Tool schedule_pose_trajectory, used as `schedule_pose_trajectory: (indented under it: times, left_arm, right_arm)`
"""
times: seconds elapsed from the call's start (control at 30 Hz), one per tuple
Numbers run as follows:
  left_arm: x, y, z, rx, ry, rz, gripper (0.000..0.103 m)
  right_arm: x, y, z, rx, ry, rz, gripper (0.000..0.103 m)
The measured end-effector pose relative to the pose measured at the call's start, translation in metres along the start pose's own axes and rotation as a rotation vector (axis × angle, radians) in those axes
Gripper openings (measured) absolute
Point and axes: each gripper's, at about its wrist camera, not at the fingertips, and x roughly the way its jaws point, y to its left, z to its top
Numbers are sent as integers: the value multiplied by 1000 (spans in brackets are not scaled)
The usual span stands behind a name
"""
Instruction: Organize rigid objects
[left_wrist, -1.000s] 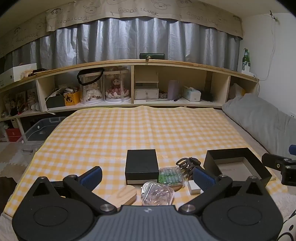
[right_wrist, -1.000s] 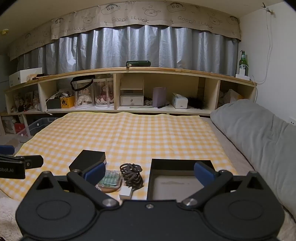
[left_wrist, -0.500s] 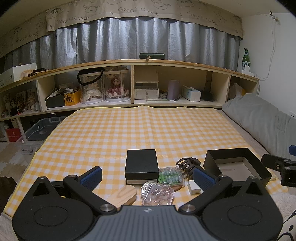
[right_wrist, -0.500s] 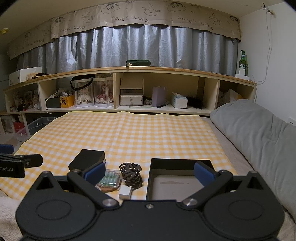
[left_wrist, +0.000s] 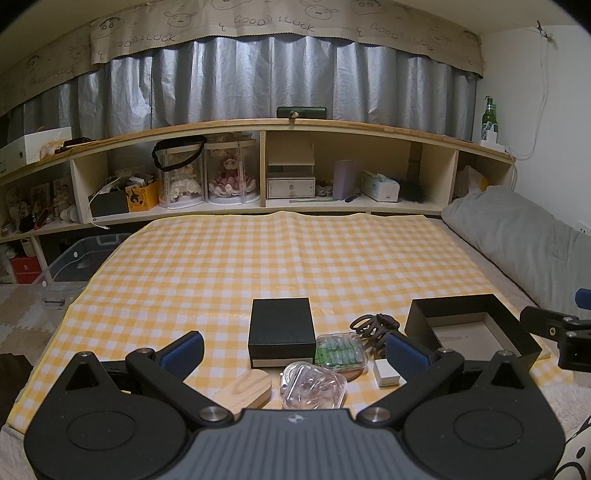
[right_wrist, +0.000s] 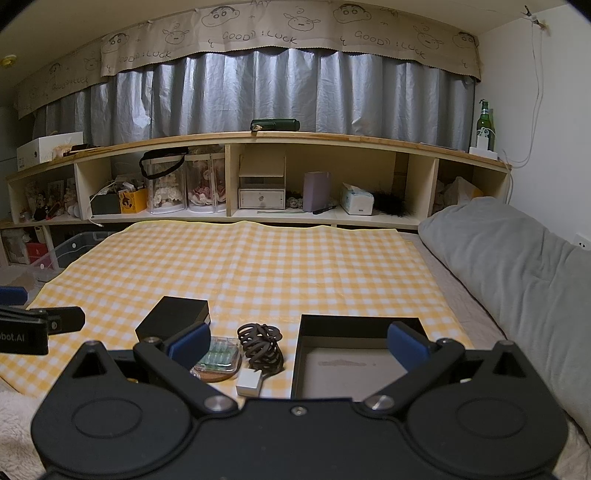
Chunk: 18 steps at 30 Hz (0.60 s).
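Left wrist view: the left gripper (left_wrist: 293, 350) spreads wide and empty at lower centre, above a closed black box (left_wrist: 281, 332), a clear pill case (left_wrist: 341, 350), a wooden block (left_wrist: 246, 391) and an open black tray (left_wrist: 469, 306) at right

Right wrist view: the right gripper (right_wrist: 298, 343) is wide and empty above the tray, hair ties (right_wrist: 261, 345) left of it on the checkered cloth (right_wrist: 258, 266)

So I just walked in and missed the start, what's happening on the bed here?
A person holds a claw in each hand; the left claw and right claw hover open and empty. On the checked cloth lie a closed black box, small cases, a hair clip and an empty open black box. Nothing is sorted yet.
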Motion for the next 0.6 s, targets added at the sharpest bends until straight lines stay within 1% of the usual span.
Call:
schedule_pose_trajectory:
  times: [0.6]
  left_arm:
    - [3, 1, 0, 1, -1, -1, 103]
  right_arm:
    - [1, 0, -1, -2, 1, 0, 103]
